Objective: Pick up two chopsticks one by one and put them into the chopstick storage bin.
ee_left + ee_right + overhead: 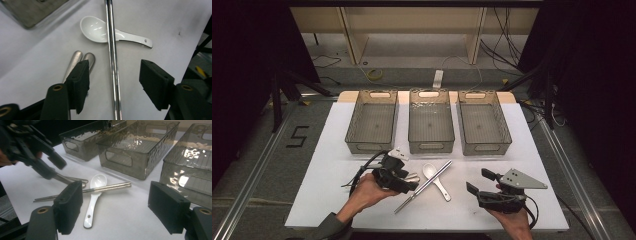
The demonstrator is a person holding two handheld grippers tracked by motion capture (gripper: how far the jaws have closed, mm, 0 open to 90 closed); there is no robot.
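On the white table (332,165) before three clear bins (431,127), the left gripper (113,82) straddles the metal chopsticks (111,50) atop the porcelain spoon (97,30), jaws half-closed and not yet pinching, so squeezing comes next, while the right gripper (479,182) waits wide open.

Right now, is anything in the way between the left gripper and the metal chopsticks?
Nothing visible blocks them. The left gripper has its open jaws on either side of the chopsticks, not yet pressing. The chopsticks lie across the white spoon, and two metal handles lie by one jaw.
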